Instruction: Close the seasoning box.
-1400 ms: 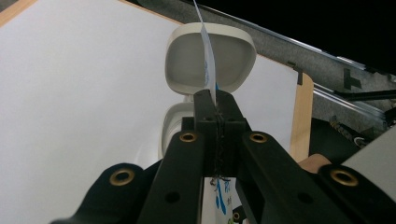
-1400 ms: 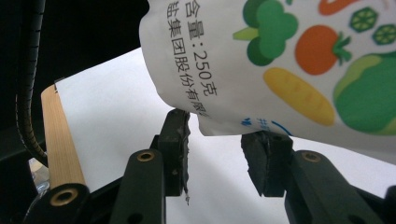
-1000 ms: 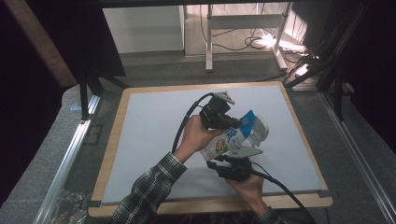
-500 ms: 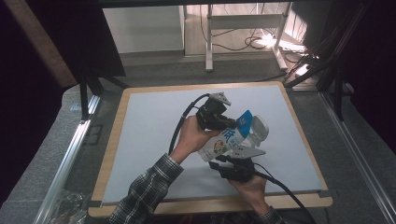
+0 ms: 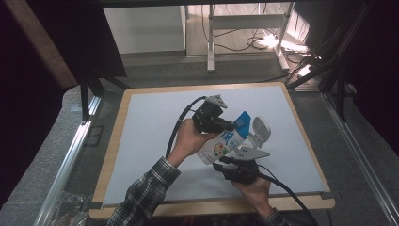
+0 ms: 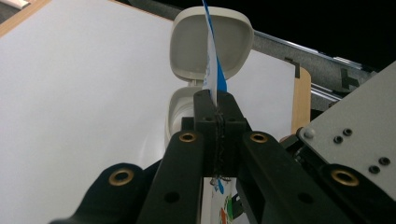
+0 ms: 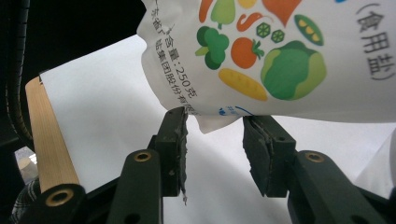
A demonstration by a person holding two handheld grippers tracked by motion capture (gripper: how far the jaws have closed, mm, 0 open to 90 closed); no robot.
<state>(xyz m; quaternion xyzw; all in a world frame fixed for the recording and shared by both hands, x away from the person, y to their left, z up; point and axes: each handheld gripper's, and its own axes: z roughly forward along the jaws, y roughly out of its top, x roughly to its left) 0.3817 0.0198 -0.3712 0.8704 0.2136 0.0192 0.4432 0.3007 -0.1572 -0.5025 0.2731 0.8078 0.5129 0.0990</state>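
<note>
Little has shifted since the earlier frames: the white plastic salt pouch printed with vegetables (image 5: 225, 145) has only been tilted slightly and is kept lifted above the white table mat (image 5: 146, 141). Its blue top edge is pinched tight by the clenched left gripper (image 5: 229, 125). The right gripper (image 5: 229, 163) is held part-open around the pouch's bottom corner; whether the pads press on it cannot be told. A beige hinged plastic container with open lid (image 5: 259, 132) lies just beyond, so pouring or tearing seems to be prepared.
</note>
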